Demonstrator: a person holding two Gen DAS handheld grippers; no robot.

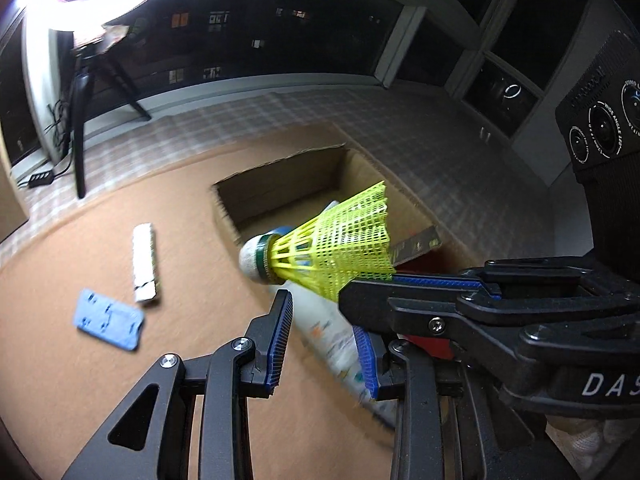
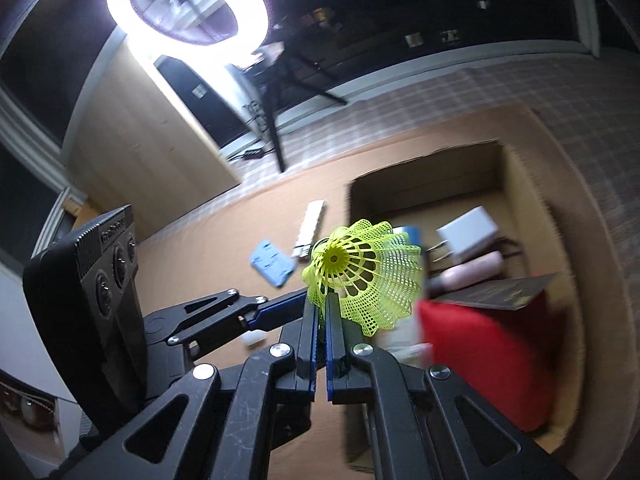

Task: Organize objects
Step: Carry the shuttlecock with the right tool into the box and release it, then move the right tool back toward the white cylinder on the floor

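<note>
Right gripper (image 2: 322, 312) clenched on rim of yellow shuttlecock (image 2: 362, 272), featherlight with crushable mesh skirt; left gripper (image 1: 324, 334) grasps a blurred white tube (image 1: 332, 332).

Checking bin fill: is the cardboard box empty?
Not empty. The cardboard box already holds a white charger, a pink tube and a red item.

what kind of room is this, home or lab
Probably a room in a home, set up for filming at night: a ring light on a tripod, dark windows showing lit buildings outside, and a cardboard box of household odds and ends on a brown mat.
</note>
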